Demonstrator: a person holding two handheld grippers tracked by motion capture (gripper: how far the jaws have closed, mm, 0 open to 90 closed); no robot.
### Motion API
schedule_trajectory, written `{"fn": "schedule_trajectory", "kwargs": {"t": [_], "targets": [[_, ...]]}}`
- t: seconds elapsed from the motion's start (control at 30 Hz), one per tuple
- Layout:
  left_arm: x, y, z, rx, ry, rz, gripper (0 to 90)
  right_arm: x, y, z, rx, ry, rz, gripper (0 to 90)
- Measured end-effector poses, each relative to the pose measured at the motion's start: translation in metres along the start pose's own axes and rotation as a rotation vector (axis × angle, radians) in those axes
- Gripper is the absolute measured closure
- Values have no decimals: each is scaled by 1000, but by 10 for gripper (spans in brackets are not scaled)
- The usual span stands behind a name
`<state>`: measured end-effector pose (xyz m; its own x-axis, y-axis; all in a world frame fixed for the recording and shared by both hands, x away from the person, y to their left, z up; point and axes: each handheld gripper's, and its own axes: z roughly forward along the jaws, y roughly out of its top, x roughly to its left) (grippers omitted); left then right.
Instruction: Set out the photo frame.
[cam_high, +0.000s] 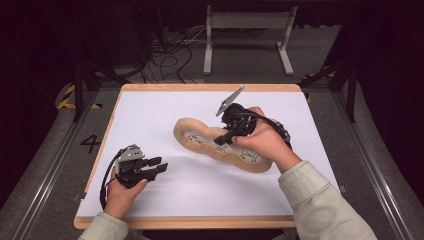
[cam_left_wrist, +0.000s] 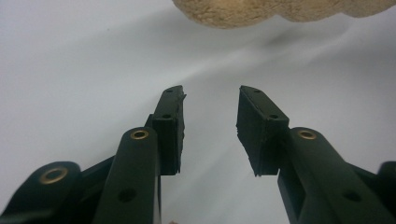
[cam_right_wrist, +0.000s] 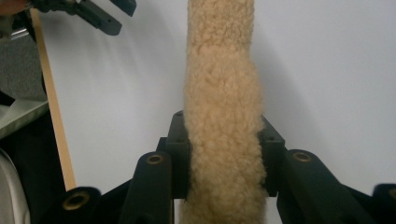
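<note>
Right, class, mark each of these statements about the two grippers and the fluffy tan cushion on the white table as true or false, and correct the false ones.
1. The right gripper is clamped on the fluffy tan cushion. True.
2. The left gripper holds the cushion too. False: its jaws stand apart with nothing between them, short of the cushion.
3. The cushion lies on a white table with a wooden edge. True.
4. The cushion is plain on every side. False: the high view shows dark line drawings on its face.
5. Both grippers work at the same end of the cushion. False: the left one is off near the table's front left, apart from it.
</note>
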<state>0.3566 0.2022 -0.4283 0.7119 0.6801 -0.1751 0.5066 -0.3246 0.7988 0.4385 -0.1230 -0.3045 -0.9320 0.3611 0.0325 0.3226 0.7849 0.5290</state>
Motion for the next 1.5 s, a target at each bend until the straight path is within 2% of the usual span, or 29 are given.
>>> {"fn": "schedule_trajectory", "kwargs": {"t": [0.07, 0.1, 0.13, 0.17, 0.2, 0.33, 0.4, 0.43, 0.53, 0.57, 0.6, 0.83, 1.1, 1.43, 1.5], "targets": [[2, -1, -1, -1, 2, -5, 617, -1, 0, -1, 7, 18, -32, 673], [2, -1, -1, -1, 2, -5, 617, -1, 0, -1, 7, 18, -32, 673], [3, -1, -2, 1, 1, -10, 618, -2, 0, -1, 10, 45, -69, 673], [4, -1, -2, -3, 3, -12, 618, -2, 0, -1, 10, 45, -69, 673], [5, -1, -2, -4, 0, -19, 619, -1, 0, 0, 16, 64, -93, 673], [6, -2, -2, -3, -2, -30, 619, -2, -2, 3, 15, 83, -154, 673], [6, -2, -1, -4, -2, -33, 619, -2, -3, 5, 18, 94, -164, 673], [6, -2, -1, -3, -3, -33, 619, -3, -4, 8, 18, 117, -174, 673], [6, -1, -1, -4, -3, -31, 619, -5, -6, 11, 22, 144, -201, 672], [7, -1, 0, -5, -5, -25, 619, -5, -7, 12, 25, 148, -196, 672], [7, -1, 0, -4, -8, -27, 619, -6, -7, 13, 19, 154, -214, 672], [7, 0, 2, -3, -11, -27, 619, -7, -13, 20, 18, 203, -246, 672], [8, 1, 4, 0, -13, -23, 619, -7, -20, 29, 44, 236, -253, 672], [8, 1, 4, 1, -14, -22, 619, -11, -23, 37, 79, 241, -242, 667], [7, 1, 4, 0, -15, -21, 619, -14, -25, 38, 91, 232, -220, 663]]}}
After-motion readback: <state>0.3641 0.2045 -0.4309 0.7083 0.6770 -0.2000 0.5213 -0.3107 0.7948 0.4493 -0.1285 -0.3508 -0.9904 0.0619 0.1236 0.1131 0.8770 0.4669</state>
